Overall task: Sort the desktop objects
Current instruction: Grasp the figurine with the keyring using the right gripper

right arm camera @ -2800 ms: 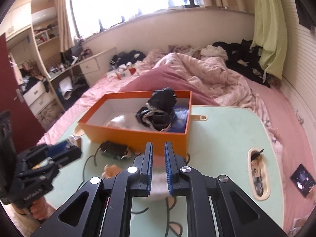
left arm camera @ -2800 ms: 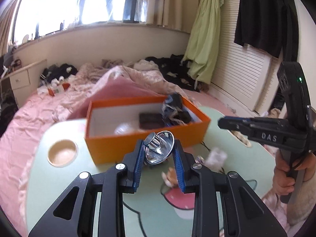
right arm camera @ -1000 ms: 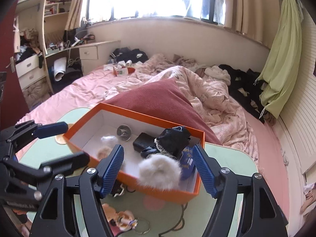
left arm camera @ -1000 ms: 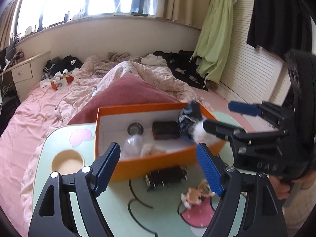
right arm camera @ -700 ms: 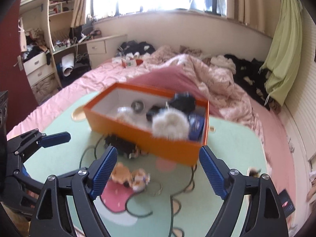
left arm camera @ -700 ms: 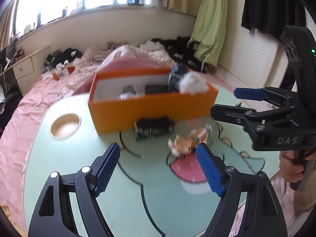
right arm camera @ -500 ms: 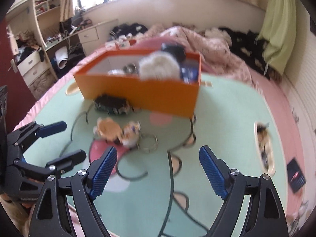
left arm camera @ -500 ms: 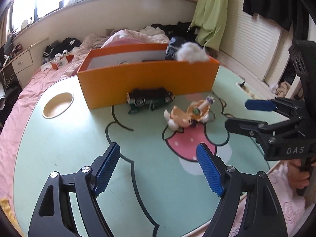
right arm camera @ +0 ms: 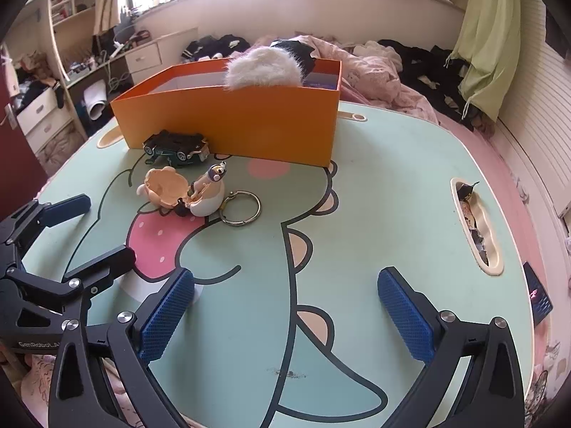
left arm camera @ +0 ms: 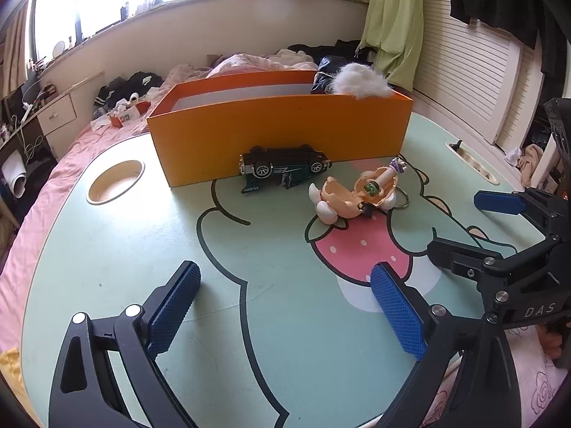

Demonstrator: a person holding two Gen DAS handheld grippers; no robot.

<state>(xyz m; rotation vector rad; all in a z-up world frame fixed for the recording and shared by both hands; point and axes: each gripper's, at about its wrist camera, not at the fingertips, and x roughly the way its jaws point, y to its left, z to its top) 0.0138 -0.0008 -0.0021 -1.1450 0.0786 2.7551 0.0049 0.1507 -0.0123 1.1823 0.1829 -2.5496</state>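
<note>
Both grippers have come down from above the orange box (left arm camera: 282,135) to low over the near part of the table (left arm camera: 117,249), and the fluffy white ball (right arm camera: 264,67) that hung between the right fingers a second ago now lies in the box, poking over its rim. Right gripper (right arm camera: 285,314): jaws opening, already spread wide, with only bare tabletop between the blue pads (right arm camera: 167,314). Left gripper (left arm camera: 285,310): jaws opening too, wide apart, nothing between them — it shows at the left edge of the right wrist view, beside the right one.

Further out, on the printed cartoon, lies a small peach-coloured figurine keychain (right arm camera: 185,192), tipped over, its metal ring (right arm camera: 239,208) flat on the table just beside it. Behind it a dark green toy car (left arm camera: 283,169) lies upside down, wheels up, against the front wall of the orange box. A dark bundle (left arm camera: 326,71) sits in the box next to the white ball. Beyond the table — a pink bed (right arm camera: 371,67).
</note>
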